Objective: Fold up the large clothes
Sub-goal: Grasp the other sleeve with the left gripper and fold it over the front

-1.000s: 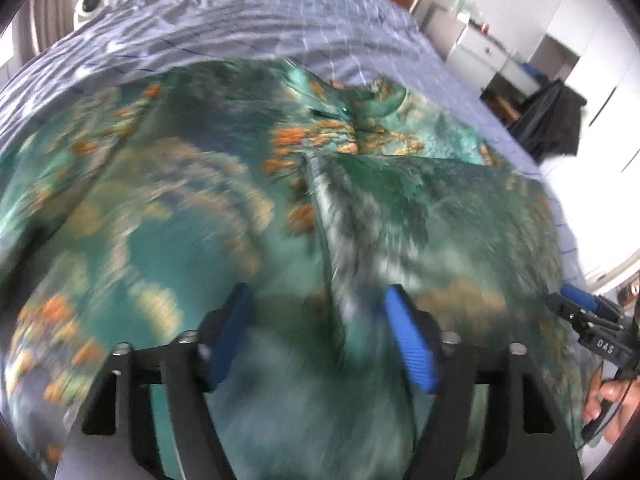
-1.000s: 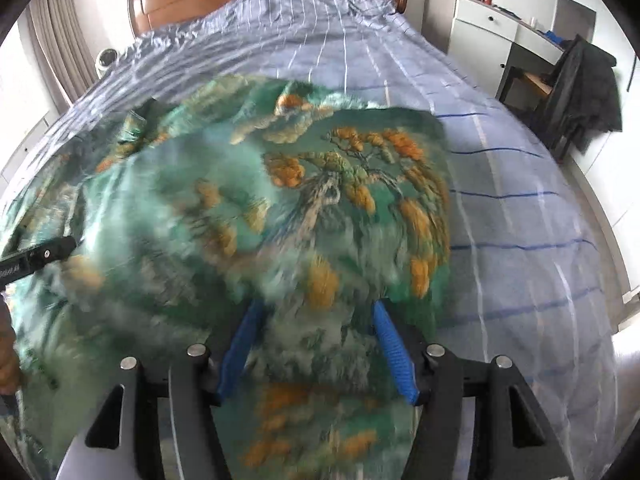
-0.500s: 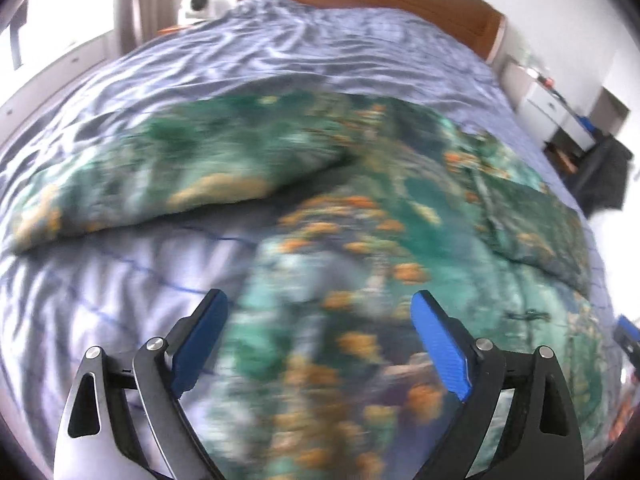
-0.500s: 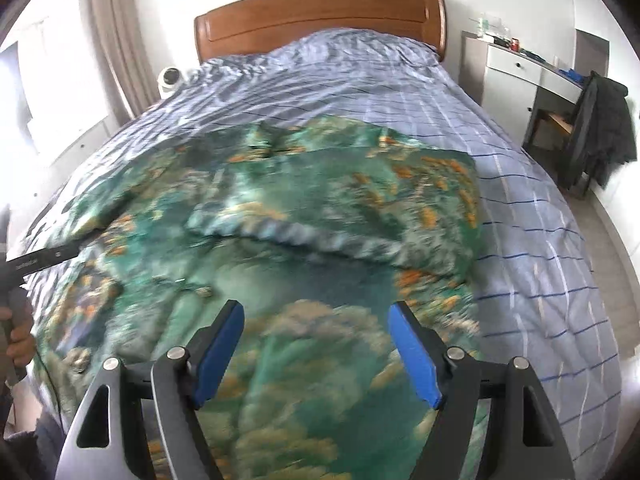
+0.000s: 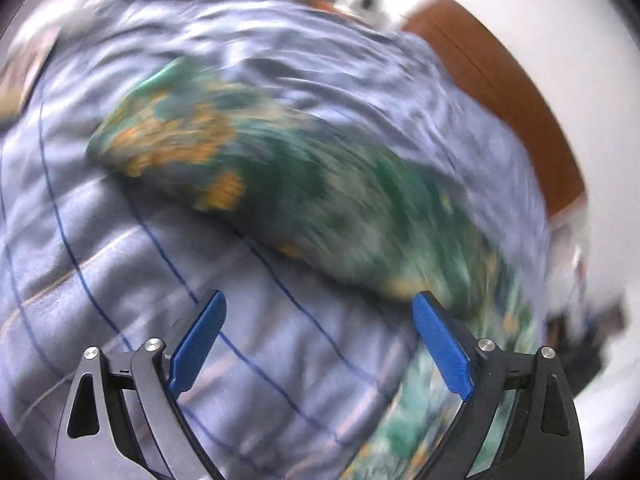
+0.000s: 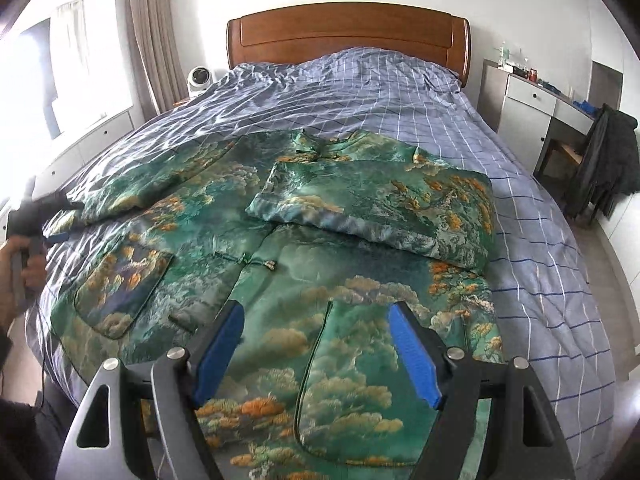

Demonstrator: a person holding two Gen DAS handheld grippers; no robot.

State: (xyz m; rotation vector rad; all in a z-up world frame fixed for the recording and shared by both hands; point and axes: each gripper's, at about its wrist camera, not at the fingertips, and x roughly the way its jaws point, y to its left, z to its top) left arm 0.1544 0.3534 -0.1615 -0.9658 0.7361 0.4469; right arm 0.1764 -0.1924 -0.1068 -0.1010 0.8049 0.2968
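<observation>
A large green jacket [image 6: 280,272] with orange tree print lies face up on the bed. Its right sleeve [image 6: 380,208] is folded across the chest. Its left sleeve [image 6: 152,184] lies stretched out to the left and shows blurred in the left wrist view [image 5: 280,172]. My right gripper [image 6: 318,320] is open and empty above the jacket's hem. My left gripper [image 5: 316,312] is open and empty above the bedcover, just short of the left sleeve. It also shows in the right wrist view [image 6: 52,224], near the sleeve's cuff.
The bed has a blue checked cover [image 6: 360,88] and a wooden headboard [image 6: 348,36]. A white fan [image 6: 198,78] stands at the left of the headboard. A white desk [image 6: 540,108] and a chair with a dark coat [image 6: 604,160] stand at the right.
Both grippers have drawn back from the jacket and stand open. The right sleeve now lies folded across the chest. My left gripper has swung left toward the outstretched left sleeve.
</observation>
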